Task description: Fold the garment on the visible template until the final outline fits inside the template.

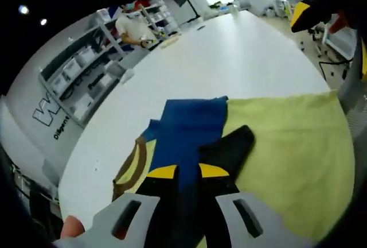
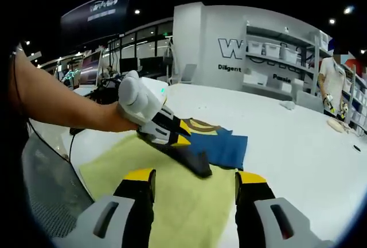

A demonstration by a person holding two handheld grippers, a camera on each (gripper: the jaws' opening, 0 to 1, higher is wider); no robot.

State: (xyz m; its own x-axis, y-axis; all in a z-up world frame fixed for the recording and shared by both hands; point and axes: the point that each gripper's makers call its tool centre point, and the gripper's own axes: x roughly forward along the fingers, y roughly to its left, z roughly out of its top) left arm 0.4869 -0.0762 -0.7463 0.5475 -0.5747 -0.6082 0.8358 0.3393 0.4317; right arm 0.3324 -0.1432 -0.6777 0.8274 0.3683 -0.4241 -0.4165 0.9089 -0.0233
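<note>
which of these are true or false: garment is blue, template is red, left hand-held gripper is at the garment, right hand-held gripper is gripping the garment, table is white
1. The garment is blue. True.
2. The template is red. False: it is a yellow-green sheet under the garment.
3. The left hand-held gripper is at the garment. True: its jaws are on a dark part of the fabric.
4. The right hand-held gripper is gripping the garment. False: its jaws stand apart over the template, holding nothing.
5. The table is white. True.
</note>
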